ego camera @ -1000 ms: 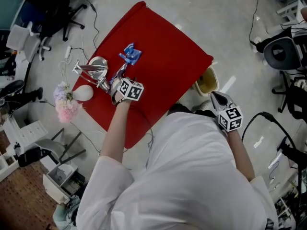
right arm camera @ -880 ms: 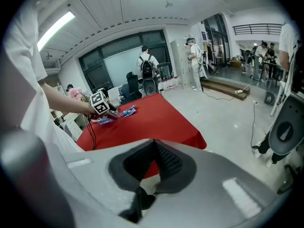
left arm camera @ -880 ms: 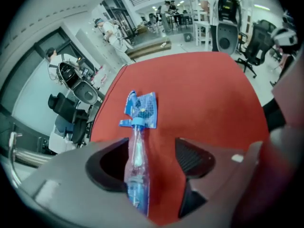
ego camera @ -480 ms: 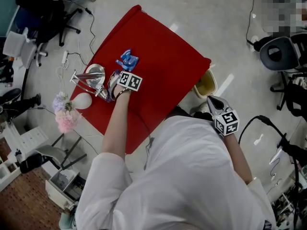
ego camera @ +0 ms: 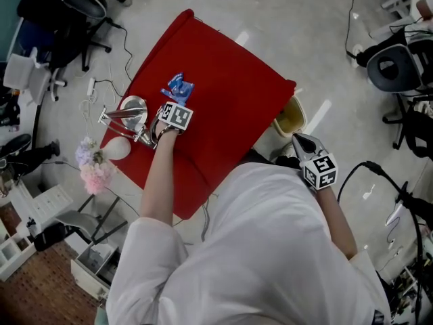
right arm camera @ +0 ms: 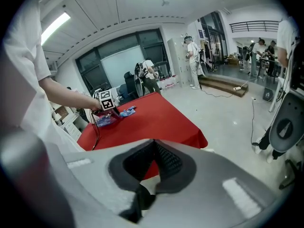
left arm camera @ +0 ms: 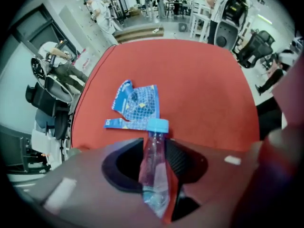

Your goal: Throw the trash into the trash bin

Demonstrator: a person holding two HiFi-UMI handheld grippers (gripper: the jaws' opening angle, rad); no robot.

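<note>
A clear plastic bottle (left arm camera: pixel 154 170) with a blue cap lies on the red table (ego camera: pixel 230 87). My left gripper (left arm camera: pixel 155 145) points straight down over it. Its jaws have just been closing and now press the bottle from both sides. In the head view this gripper (ego camera: pixel 162 124) is near the table's left edge. A crumpled blue wrapper (left arm camera: pixel 137 106) lies just beyond the cap, also visible as the wrapper (ego camera: pixel 177 87). My right gripper (ego camera: pixel 301 141) hangs shut and empty off the table's right side, beside the yellowish trash bin (ego camera: pixel 291 116). Its jaws meet in the right gripper view (right arm camera: pixel 153 144).
A silver metal bowl on a stand (ego camera: pixel 132 107) sits at the table's left edge, right next to my left gripper. A white round object (ego camera: pixel 116 149) and pink flowers (ego camera: pixel 95 168) stand on the floor. Office chairs (ego camera: pixel 396 70) and cables ring the area.
My left gripper has sunk onto the table over the bottle, shifting slightly toward the blue wrapper. The right gripper has stayed beside the bin.
</note>
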